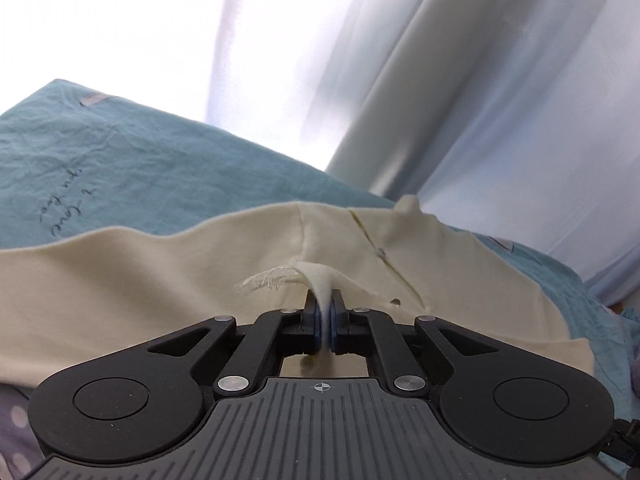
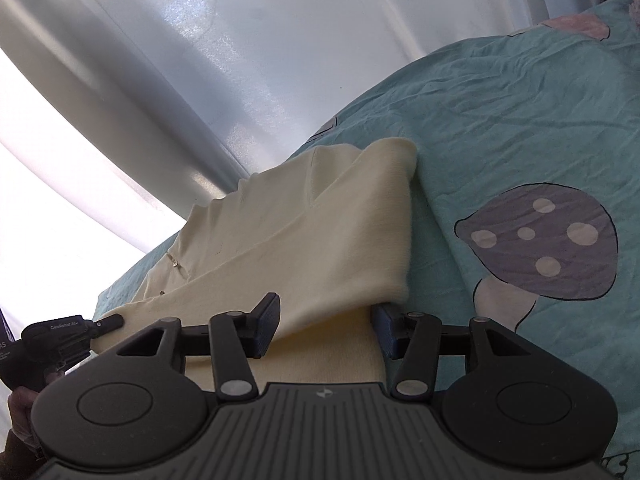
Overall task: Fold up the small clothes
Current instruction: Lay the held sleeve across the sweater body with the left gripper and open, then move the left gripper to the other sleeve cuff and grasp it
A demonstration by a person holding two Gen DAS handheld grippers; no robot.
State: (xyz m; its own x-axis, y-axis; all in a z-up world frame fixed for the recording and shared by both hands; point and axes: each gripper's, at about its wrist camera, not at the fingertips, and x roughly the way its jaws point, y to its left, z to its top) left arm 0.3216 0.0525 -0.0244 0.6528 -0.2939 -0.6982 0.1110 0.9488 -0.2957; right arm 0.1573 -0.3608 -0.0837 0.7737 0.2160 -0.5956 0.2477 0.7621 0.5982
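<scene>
- Your left gripper (image 1: 325,312) is clenched on the cream top's (image 1: 160,280) edge; it lies on the teal bedspread (image 1: 100,168).
- Your right gripper (image 2: 326,330) stands released, straddling a folded sleeve.
- Soft, light, limp knit: pinch hems and corners.

Cream garment (image 1: 160,280), partly folded, on teal bedsheet, edge pinched and lifted

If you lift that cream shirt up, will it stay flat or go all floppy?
Probably floppy: the cream shirt bunches into a thin pinch in the left gripper. It likely sags too, since it drapes between the right gripper fingers.
</scene>
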